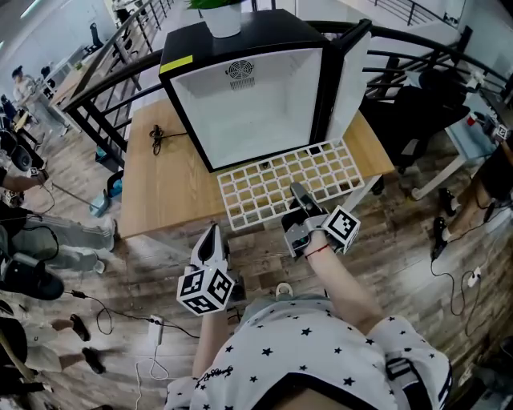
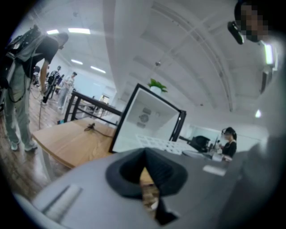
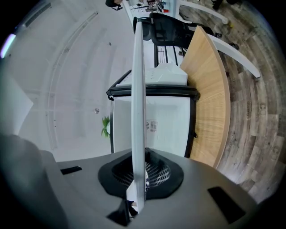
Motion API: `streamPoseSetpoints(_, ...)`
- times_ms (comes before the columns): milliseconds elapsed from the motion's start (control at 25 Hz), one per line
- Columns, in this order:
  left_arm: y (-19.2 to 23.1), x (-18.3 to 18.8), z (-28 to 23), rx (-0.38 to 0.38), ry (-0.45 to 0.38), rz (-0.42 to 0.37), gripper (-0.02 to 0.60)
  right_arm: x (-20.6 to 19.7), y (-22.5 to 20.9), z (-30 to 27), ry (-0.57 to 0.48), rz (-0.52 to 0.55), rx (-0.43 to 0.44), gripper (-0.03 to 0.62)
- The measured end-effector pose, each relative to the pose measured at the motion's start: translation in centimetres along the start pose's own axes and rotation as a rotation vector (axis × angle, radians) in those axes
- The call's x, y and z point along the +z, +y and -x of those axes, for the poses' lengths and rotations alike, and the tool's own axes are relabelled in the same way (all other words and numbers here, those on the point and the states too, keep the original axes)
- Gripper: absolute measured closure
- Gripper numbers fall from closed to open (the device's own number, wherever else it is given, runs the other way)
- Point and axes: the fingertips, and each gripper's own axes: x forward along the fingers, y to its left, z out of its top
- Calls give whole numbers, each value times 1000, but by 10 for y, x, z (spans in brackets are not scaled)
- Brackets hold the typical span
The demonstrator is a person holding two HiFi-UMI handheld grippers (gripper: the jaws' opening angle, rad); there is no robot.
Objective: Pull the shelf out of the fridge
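Note:
A black mini fridge with a white inside stands on a wooden table, its door swung open to the right. The white grid shelf lies outside the fridge, flat on the table in front of it. My right gripper is shut on the shelf's near edge. In the right gripper view the shelf runs edge-on between the pads, with the fridge behind it. My left gripper hangs below the table's front edge, shut and holding nothing; its view shows the fridge and shelf ahead.
A white plant pot sits on top of the fridge. A small black cable lies on the table's left part. Black railings run behind. Office chairs and a desk stand to the right. Cables lie on the wooden floor.

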Motion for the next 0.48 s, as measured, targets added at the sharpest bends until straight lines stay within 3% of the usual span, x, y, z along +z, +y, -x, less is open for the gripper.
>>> streamPoseSetpoints(480, 1, 7, -2, -9, -3, 3, 574, -4, -1, -1, -8, 2, -17, 556)
